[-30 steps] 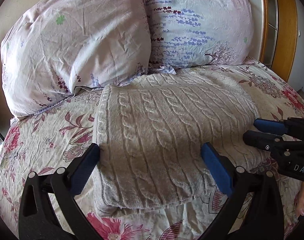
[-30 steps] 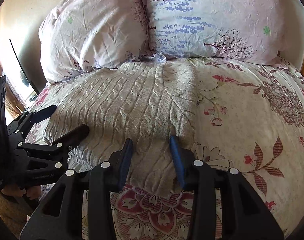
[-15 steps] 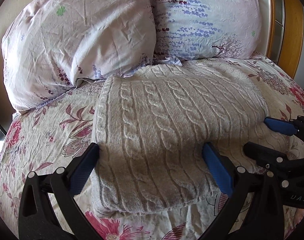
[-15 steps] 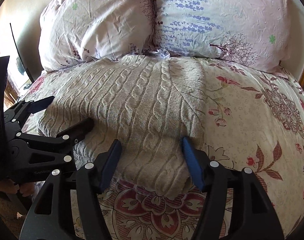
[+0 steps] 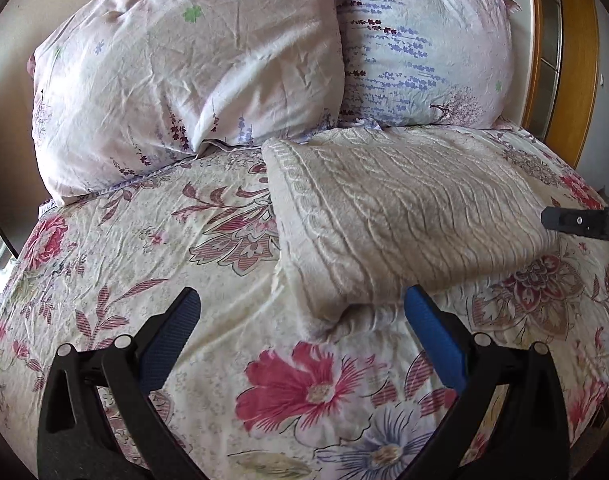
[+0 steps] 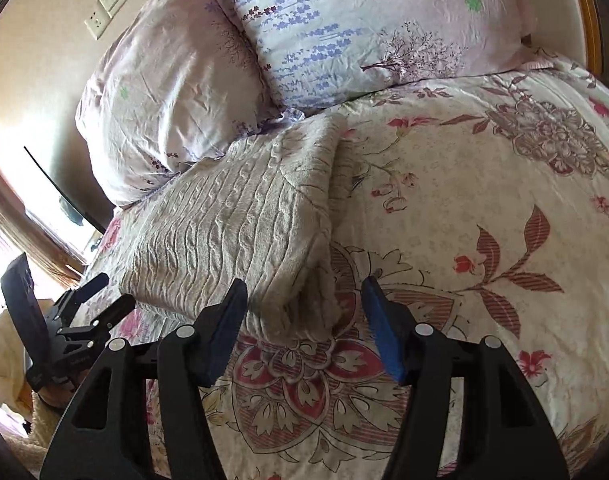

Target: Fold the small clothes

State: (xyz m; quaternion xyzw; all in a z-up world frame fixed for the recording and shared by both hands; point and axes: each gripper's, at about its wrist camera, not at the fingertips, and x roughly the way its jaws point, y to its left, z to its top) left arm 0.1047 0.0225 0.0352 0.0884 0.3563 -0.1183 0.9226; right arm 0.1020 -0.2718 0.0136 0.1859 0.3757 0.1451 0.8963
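A cream floral bedspread (image 5: 152, 264) with large red and pink flowers and dark red leaves covers the bed, its cloth finely crinkled. At the head of the bed two plump pillows lean side by side, touching. The pale pink pillow (image 5: 176, 80) carries small purple sprigs and a green clover mark. The white and lilac pillow (image 5: 424, 52) beside it is printed with rows of blue-violet lavender stalks and a small tree. Behind the pillows stands an orange-brown wooden headboard (image 5: 576, 60). On the beige wall (image 6: 44, 92) sit a white wall switch and socket plate (image 6: 106, 6). Bright daylight glares at the bedside.
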